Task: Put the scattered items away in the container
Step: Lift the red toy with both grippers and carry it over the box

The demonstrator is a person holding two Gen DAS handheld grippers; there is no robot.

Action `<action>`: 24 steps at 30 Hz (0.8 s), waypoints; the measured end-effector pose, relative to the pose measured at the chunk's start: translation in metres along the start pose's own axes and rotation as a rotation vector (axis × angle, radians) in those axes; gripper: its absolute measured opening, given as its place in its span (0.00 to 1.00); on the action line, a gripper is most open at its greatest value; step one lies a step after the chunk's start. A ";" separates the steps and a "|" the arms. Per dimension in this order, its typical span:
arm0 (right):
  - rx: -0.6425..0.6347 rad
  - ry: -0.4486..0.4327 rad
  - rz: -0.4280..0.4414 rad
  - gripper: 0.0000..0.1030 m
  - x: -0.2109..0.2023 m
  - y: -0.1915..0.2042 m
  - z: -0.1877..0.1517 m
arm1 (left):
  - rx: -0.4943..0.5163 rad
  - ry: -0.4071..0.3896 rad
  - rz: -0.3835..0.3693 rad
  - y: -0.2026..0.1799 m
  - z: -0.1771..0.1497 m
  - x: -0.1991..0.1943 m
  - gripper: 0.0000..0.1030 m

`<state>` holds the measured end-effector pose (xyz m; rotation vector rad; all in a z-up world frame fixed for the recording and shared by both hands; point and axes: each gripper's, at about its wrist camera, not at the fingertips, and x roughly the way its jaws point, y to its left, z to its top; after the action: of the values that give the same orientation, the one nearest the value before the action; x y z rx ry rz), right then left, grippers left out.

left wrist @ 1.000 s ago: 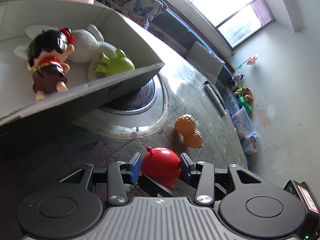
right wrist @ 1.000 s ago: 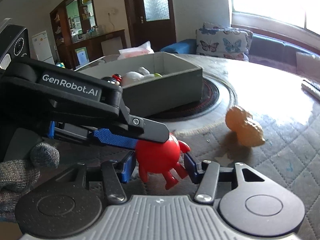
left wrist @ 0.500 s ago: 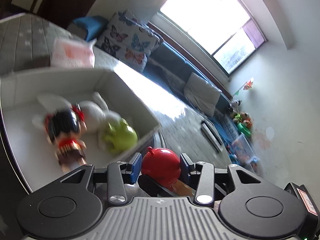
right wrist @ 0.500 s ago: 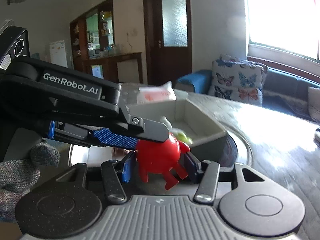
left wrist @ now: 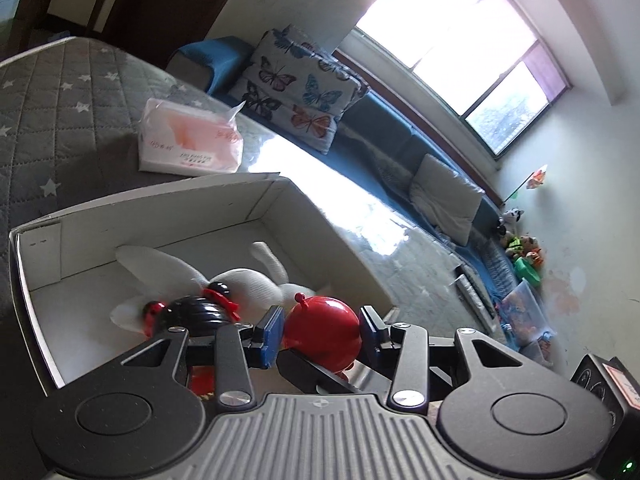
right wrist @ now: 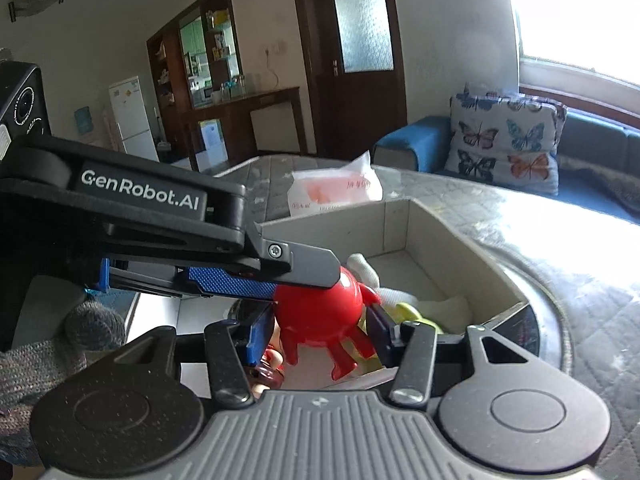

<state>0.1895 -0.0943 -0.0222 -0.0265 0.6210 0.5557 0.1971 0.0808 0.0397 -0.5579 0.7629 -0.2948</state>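
Note:
Both grippers are shut on one round red toy with small legs (left wrist: 322,332) (right wrist: 320,316). My left gripper (left wrist: 320,330) grips its sides; in the right wrist view it reaches in from the left. My right gripper (right wrist: 316,328) grips it from the other direction. The toy hangs over the open grey cardboard box (left wrist: 208,196) (right wrist: 448,232). Inside the box lie a white plush rabbit (left wrist: 248,280), a black-haired doll (left wrist: 196,312) and a green toy (right wrist: 408,314), partly hidden by the grippers.
A pink tissue pack (left wrist: 188,140) (right wrist: 336,192) lies on the quilted table beyond the box. A round glass turntable (right wrist: 548,320) lies under the box's right corner. A blue sofa with butterfly cushions (left wrist: 300,88) runs along the window wall.
Both grippers have lifted the red toy off the table and carried it over the box. The orange toy on the table has left view.

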 end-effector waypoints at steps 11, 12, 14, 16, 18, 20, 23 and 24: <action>-0.018 0.080 -0.014 0.48 0.031 -0.005 0.001 | -0.008 0.062 0.027 0.012 -0.003 0.025 0.43; -0.021 0.087 -0.016 0.48 0.032 -0.004 0.000 | -0.009 0.065 0.029 0.013 -0.003 0.026 0.42; -0.032 0.093 -0.021 0.48 0.034 -0.002 -0.001 | -0.010 0.065 0.035 0.014 -0.004 0.027 0.41; -0.039 0.100 -0.018 0.48 0.035 -0.002 -0.001 | -0.007 0.065 0.041 0.014 -0.004 0.027 0.41; -0.045 0.110 -0.019 0.48 0.036 0.000 0.000 | -0.007 0.066 0.046 0.014 -0.004 0.027 0.41; -0.058 0.118 -0.030 0.48 0.037 0.003 -0.001 | 0.001 0.060 0.053 0.011 -0.004 0.025 0.41; -0.066 0.120 -0.036 0.48 0.038 0.004 -0.001 | -0.002 0.053 0.057 0.011 -0.004 0.023 0.41; -0.066 0.121 -0.036 0.47 0.038 0.004 -0.001 | -0.008 0.051 0.057 0.011 -0.004 0.022 0.41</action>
<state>0.2128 -0.0727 -0.0434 -0.1341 0.7188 0.5420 0.2099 0.0786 0.0186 -0.5370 0.8282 -0.2540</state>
